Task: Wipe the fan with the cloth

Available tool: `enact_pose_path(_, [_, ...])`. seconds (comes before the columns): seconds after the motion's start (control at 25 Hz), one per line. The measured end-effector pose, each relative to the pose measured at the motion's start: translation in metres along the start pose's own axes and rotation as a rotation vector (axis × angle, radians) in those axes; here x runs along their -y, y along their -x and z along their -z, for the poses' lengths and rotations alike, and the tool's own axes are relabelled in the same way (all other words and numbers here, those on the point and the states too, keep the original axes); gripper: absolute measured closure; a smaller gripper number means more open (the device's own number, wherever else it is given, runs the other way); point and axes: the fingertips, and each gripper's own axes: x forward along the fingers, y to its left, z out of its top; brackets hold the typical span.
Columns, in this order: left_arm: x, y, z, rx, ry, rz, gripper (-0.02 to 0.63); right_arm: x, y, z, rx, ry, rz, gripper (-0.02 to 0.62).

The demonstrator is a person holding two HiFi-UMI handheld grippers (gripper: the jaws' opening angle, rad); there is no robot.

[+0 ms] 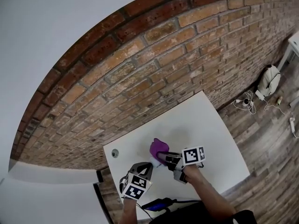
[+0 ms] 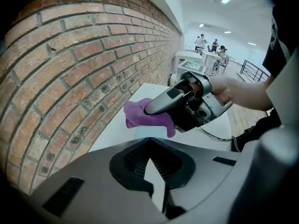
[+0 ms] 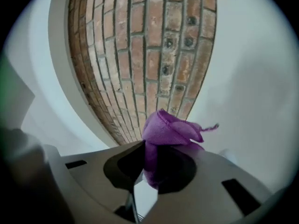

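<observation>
R gripper (image 1: 162, 158) w/ cloth (image 1: 159, 148) over table (image 1: 212, 141), brick wall (image 1: 140, 73) near.

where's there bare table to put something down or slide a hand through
Bare table runs from the purple cloth out to the right corner and along the brick wall. Another small patch lies beside the round hole. Crowded: the near edge, where left tool, right tool and cloth bunch together.

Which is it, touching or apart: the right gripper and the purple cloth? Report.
Touching. The right gripper view shows the purple cloth pinched between the jaws of the right gripper.
</observation>
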Motion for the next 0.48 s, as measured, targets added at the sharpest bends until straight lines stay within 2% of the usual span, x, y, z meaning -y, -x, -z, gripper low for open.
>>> enact_pose_path(0.08, [0.000,0.000,0.000,0.000,0.002,0.003,0.606,0.018,0.004,0.001,0.028,-0.035,0.028,0.540])
enact_pose_path(0.2, [-0.001,0.000,0.000,-0.001,0.002,0.004,0.606,0.050,0.006,0.013,0.007,-0.039,0.101,0.540])
enact_pose_path(0.28, [-0.002,0.000,0.002,-0.004,0.006,0.006,0.606,0.061,0.007,0.019,-0.002,-0.037,0.118,0.540])
enact_pose_path(0.36, [-0.003,0.000,0.002,-0.003,0.011,0.002,0.606,0.071,0.008,0.020,-0.032,0.014,0.165,0.540])
enact_pose_path(0.48, [-0.002,0.000,0.001,0.003,0.018,-0.001,0.606,0.101,0.016,0.025,-0.121,0.096,0.315,0.540])
